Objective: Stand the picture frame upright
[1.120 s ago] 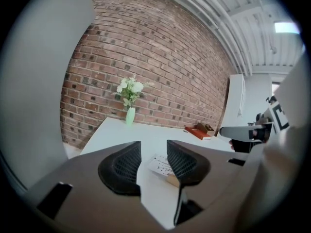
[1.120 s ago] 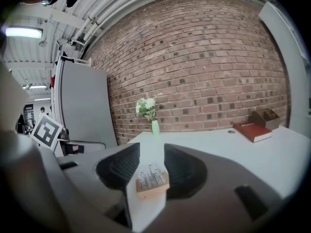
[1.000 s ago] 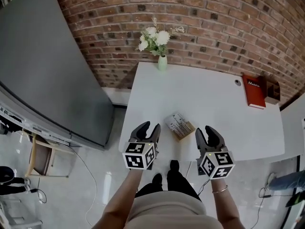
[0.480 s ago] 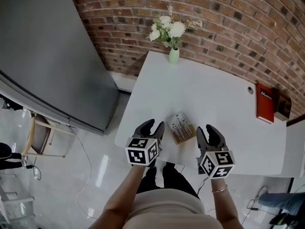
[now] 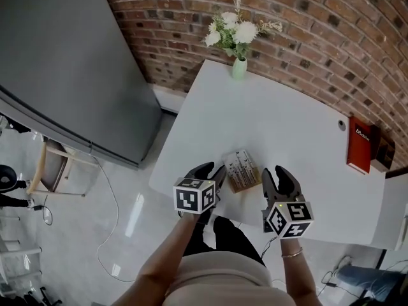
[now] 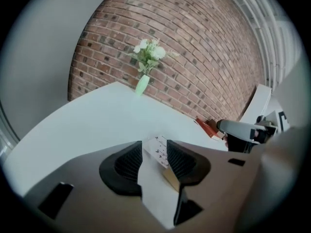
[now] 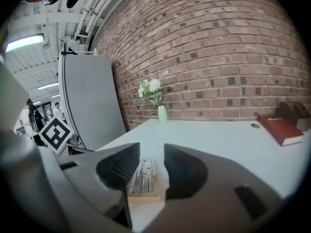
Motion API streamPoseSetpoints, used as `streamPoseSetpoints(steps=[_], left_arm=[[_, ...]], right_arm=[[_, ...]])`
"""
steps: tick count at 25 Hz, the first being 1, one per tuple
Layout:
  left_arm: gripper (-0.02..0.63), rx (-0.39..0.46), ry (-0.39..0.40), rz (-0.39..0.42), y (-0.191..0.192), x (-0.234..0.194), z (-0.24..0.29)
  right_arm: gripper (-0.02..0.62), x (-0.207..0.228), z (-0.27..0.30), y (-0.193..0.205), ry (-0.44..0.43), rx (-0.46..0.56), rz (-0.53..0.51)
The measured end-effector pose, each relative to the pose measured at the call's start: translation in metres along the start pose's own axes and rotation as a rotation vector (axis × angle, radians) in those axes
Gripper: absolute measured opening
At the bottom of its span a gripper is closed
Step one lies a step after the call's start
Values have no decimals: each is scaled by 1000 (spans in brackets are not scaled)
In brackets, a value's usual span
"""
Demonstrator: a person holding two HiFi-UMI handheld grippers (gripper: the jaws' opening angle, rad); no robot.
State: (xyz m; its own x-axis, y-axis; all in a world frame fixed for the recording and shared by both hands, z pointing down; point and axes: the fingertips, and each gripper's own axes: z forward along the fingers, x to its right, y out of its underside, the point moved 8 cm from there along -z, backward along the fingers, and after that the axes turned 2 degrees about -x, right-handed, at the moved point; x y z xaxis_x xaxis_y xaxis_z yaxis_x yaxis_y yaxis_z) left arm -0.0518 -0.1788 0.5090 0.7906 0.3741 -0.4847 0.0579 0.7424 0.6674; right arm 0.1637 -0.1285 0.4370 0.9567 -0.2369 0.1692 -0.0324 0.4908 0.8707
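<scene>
Change: against a second ago, the left hand-held gripper (image 5: 213, 173) has swung in toward the picture frame (image 5: 241, 169); its tips now sit just beside the frame's left edge, where before they were clearly apart. The right hand-held gripper (image 5: 276, 176) has hardly shifted and waits near the frame's right side.

Meaning for the task: this looks like the approach to a grasp. The frame still lies flat, so the standing-up has not begun.

Frame's place: low centre of the head view, face up on the white worktop (image 5: 287, 120), close to its near edge, between the two tools.

Left hand-held gripper: jaws moderately apart and holding nothing; its own view shows the frame's corner in the gap just past the tips.

Right hand-held gripper: jaws apart and holding nothing, lined up on the frame, which lies ahead of the gap.

Frame, material and shape: a thin flat rectangle with a pale wood-coloured edge and a light face printed with small dark marks.

Jaws: dark, curved, with ribbed inner pads.

Worktop: smooth, matte, white.

Background: green vase (image 5: 239, 67) of white flowers at upper centre, red book (image 5: 359, 144) at right, rough brick wall (image 5: 306, 37).
</scene>
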Motion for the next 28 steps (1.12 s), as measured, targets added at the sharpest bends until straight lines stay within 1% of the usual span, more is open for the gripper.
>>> streamPoseSetpoints(steps=[6,13,18,28], left_arm=[[153,-79,25,-65,11,4,16],[153,-160,35,-114,21,5,26],[153,-194,47,-159,24,7,32],[152,-239,102,-314,25,8,43]], right_arm=[[140,4,5,2,-18,-21,-1],[140,8,9,4,-26,-35,6],[140,13,9,5,-26,-40,10],[140,19,10,5,-29,-48,17]])
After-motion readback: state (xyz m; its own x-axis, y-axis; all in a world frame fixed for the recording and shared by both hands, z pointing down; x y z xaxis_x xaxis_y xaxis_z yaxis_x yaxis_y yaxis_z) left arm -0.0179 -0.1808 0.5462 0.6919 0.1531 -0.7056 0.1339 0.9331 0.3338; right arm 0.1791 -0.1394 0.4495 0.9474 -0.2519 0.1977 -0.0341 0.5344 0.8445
